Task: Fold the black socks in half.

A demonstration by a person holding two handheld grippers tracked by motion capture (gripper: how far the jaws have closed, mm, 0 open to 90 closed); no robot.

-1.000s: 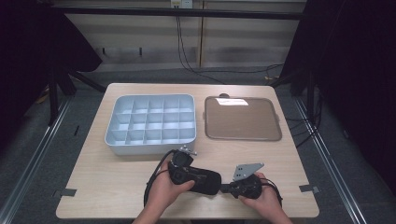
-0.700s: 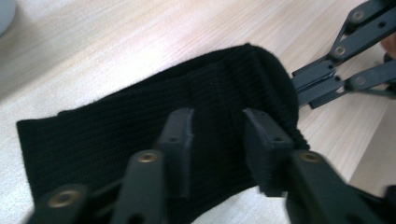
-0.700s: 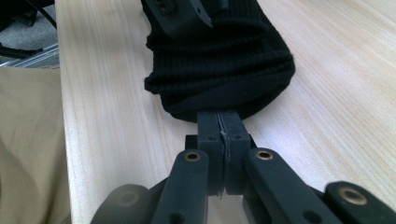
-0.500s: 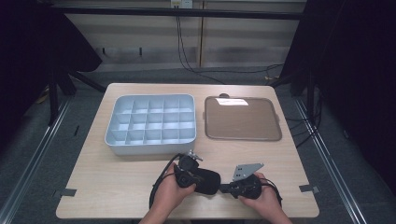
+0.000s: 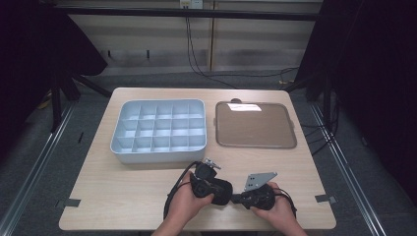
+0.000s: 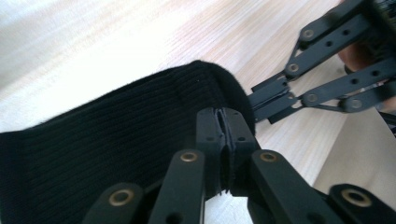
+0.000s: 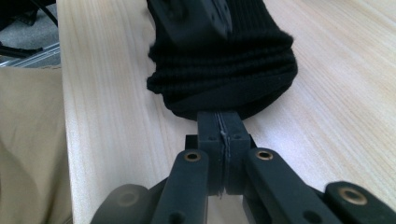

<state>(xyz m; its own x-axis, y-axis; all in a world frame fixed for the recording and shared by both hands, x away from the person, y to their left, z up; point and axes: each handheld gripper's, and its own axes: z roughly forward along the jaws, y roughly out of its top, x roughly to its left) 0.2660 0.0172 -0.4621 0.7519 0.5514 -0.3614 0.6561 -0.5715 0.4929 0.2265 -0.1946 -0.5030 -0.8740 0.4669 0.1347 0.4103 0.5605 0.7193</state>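
Observation:
A black ribbed knit cloth (image 5: 222, 192) lies bunched on the wooden table (image 5: 123, 191) near its front edge, between the person's two hands. My left gripper (image 5: 216, 189) comes in from the left and is shut on the cloth's folded edge (image 6: 116, 140). Its jaws (image 6: 229, 126) have just closed and then eased a little, with fabric still pinched between them. My right gripper (image 5: 237, 198) comes in from the right, shut on the cloth's other end (image 7: 233, 70), the pads (image 7: 220, 123) meeting on the hem. The grey plate (image 5: 259, 179) sits on top of the right gripper.
A pale blue tray (image 5: 162, 156) divided into several compartments stands at the back left. A flat brown tray (image 5: 255, 125) lies at the back right. The table's front edge (image 5: 196, 227) runs just below the hands. A tan fabric (image 7: 28, 140) shows beside the table.
The left hand has shifted slightly to the right and its jaws have closed on the black cloth. The right gripper has kept still, holding its end.

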